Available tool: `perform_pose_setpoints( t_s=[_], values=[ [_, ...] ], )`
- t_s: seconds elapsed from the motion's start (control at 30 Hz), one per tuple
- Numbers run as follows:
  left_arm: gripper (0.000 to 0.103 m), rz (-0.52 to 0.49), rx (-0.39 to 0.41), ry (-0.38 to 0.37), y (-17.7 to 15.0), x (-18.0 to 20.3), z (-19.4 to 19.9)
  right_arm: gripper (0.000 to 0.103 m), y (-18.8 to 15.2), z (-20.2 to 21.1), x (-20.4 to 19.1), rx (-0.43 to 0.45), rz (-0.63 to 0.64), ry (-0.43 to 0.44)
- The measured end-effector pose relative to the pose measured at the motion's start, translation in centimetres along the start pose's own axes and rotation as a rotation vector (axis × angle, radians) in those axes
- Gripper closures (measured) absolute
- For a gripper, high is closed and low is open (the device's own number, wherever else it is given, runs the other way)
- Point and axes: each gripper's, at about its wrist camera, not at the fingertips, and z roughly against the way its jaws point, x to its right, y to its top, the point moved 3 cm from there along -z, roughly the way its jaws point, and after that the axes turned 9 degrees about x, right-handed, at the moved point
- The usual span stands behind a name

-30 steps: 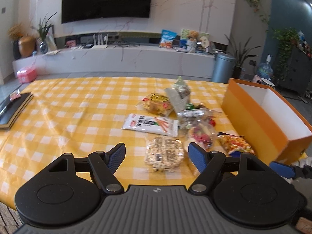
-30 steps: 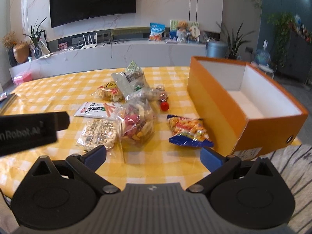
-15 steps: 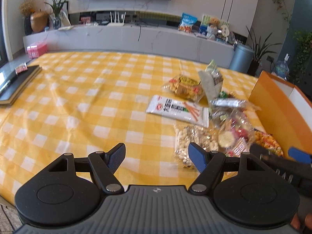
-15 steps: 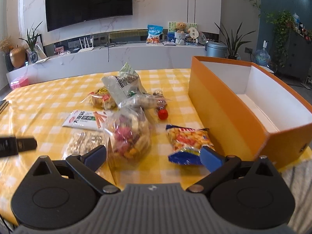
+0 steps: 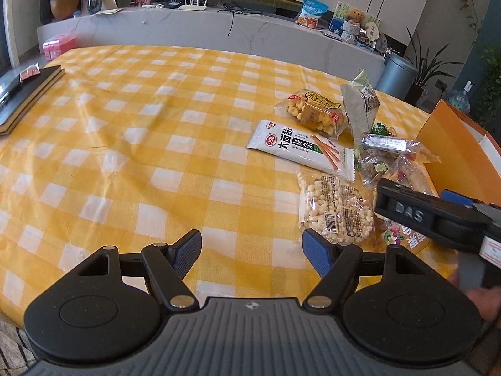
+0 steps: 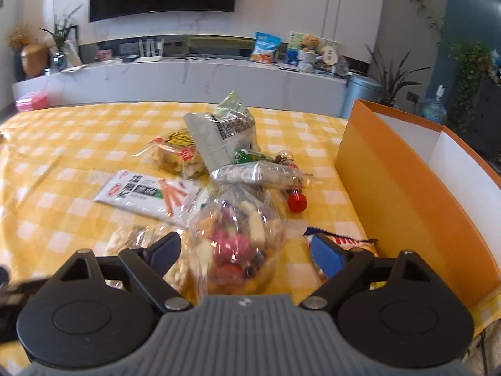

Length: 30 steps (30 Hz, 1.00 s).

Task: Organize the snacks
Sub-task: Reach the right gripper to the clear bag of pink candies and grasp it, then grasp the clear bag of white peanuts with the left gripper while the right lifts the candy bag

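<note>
Several snack packs lie on the yellow checked table. My left gripper [image 5: 252,252] is open and empty, just left of a clear bag of puffed snacks [image 5: 336,210]. A white biscuit-stick pack [image 5: 300,148] and a yellow-label bag [image 5: 313,112] lie beyond. My right gripper [image 6: 244,253] is open, its fingers on either side of a clear bag of mixed candies [image 6: 238,238]. An orange box [image 6: 416,188] with a white inside stands open at the right. A chips bag [image 6: 341,242] lies by the box.
A grey-green pouch [image 6: 225,138], a silver wrapped pack [image 6: 256,172] and a small red-capped bottle [image 6: 296,199] lie behind the candies. A dark book [image 5: 25,94] sits at the table's left edge. The right gripper's body [image 5: 432,216] shows in the left wrist view.
The left gripper has shifted left and back, away from the snacks. The right gripper has moved forward and low over the candy bag, which now sits between its open fingers.
</note>
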Motion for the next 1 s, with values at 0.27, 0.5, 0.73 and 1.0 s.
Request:
perform_pose_setpoints(
  t_s=[0.27,0.5,0.73,1.0],
  values=[
    [0.017,0.008,-0.007,0.010,-0.2,-0.3,-0.6,0.016,-1.1,-2.7,0.3,-0.062,-0.069,-0.007],
    [0.017,-0.033,0.052,-0.020,-0.1,0.8,-0.2,0.037,-1.3,-2.1,0.0,-0.037,-0.048,0.033],
    [0.017,-0.047,0.099,-0.025,0.3,2.0,0.2,0.040,-1.0,-0.6,2.2,-0.032,-0.136,0.058],
    [0.017,-0.179,0.097,0.019,1.2,4.8,-1.7,0.040,-1.0,3.2,5.6,0.001,-0.201,0.061]
  ],
)
